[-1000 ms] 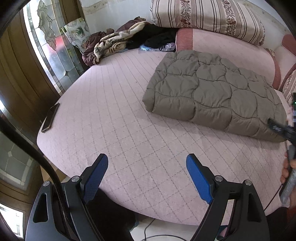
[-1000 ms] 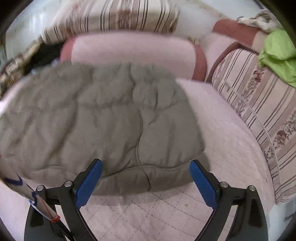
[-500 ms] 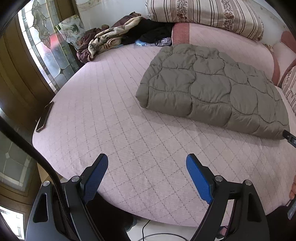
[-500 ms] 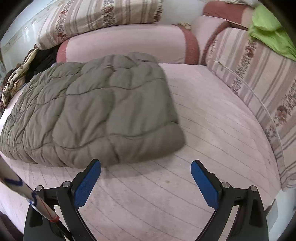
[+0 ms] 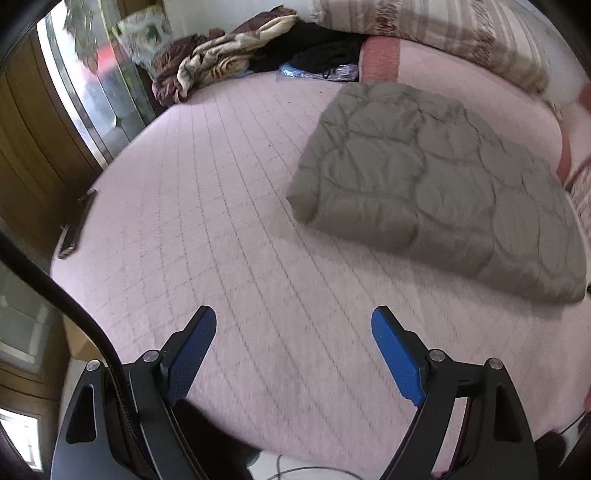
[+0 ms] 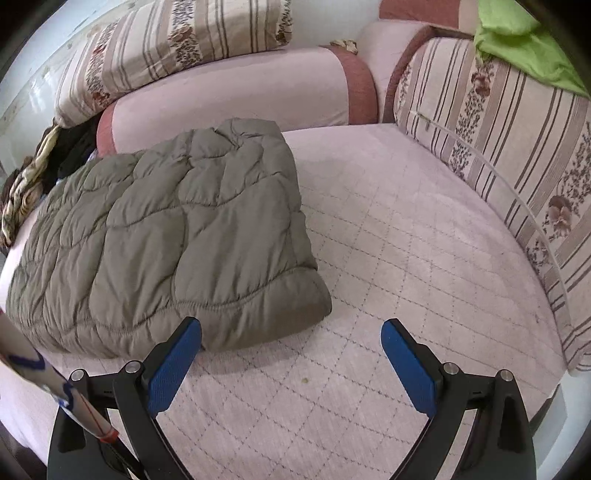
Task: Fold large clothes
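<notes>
Left wrist view: left gripper (image 5: pixel 293 325) hangs over the near edge of the round bed w/ pink quilted cover (image 5: pixel 229 206), blue-padded fingers (image 5: pixel 192 350) spread wide, nothing between them. The olive-grey quilted puffer garment (image 5: pixel 436 188) lies folded into a thick rectangle on the right half of the bed, well apart from the gripper, its far end near the pink bolster cushion (image 5: pixel 436 62). Heap of brown, cream & black clothes (image 5: pixel 236 51) sits at the bed's far left edge. A dark flat object, prob. a phone (image 5: pixel 75 225), rests on the left rim of the bed. Striped floral pillow (image 5: pixel 424 22) lies on top of the bolster. Picture is a bit blurred.

Right wrist view: right gripper (image 6: pixel 291 341) is just in front of the folded garment (image 6: pixel 166 236); fingers (image 6: pixel 171 369) wide apart, holding nothing. Left fingertip overlaps the garment's near hem in the picture; can't tell if it touches. Right fingertip is over bare bed cover (image 6: pixel 406 251). Garment's near right corner is rounded, stitched hem faces the camera. Bolster (image 6: pixel 236 88) & striped pillow (image 6: pixel 166 48) lie behind it; a lime-green cloth (image 6: pixel 524 44) sits on the striped cushions at right.
</notes>
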Motion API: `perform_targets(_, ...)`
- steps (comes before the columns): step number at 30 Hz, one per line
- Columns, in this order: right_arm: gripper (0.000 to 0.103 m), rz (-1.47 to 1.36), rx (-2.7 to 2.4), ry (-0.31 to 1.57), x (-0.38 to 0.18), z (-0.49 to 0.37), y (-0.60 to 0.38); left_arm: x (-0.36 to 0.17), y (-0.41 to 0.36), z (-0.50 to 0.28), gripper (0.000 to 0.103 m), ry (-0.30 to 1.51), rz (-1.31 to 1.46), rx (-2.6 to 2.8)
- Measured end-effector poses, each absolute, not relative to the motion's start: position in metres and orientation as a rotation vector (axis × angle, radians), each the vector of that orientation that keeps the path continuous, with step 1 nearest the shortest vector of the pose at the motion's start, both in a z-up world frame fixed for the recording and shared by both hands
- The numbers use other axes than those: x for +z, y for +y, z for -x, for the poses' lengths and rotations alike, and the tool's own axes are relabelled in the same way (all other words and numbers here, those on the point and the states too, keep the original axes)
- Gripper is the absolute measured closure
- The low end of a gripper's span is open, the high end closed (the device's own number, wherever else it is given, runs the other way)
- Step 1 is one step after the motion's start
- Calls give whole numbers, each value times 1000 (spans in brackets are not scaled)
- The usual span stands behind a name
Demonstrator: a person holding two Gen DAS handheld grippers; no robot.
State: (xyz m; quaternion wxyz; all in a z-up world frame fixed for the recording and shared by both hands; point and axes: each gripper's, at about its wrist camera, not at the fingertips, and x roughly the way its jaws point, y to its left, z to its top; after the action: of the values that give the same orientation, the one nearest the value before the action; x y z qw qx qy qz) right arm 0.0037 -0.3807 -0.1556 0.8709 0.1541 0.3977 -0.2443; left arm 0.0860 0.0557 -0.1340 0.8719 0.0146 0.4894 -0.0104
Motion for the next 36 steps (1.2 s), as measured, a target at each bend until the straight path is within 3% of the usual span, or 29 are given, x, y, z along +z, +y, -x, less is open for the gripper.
perform_targets(8,3,-487,-465,850,-164,-43,-436,-139,92,-205,17,1069,157,-131)
perform_targets(15,2,-693,-321,888,-194,-86,-474,-192,89,-300,18,1211,376,-423)
perform_targets(22,0,-818,-156,926,-225,-123,-486,-238,71,-341,14,1306,595,-631)
perform_targets(27,0,-911,-72,900,-240,-142,-487,-243,51,-345,12,1320,593,-619)
perform_targets(29,29,-1001,-15,875,-241,-141,-485,-240,48,-343,26,1323,589,-593)
perform_targets(30,32,-1000,-21,870,-239,-140,-483,-235,48,-338,36,1324,592,-579)
perform_targets(32,49,-989,-9,865,-231,-135,-478,-224,46,-330,48,1316,571,-569)
perform_targets(36,57,-989,5,867,-220,-115,-471,-205,47,-304,56,1314,504,-551)
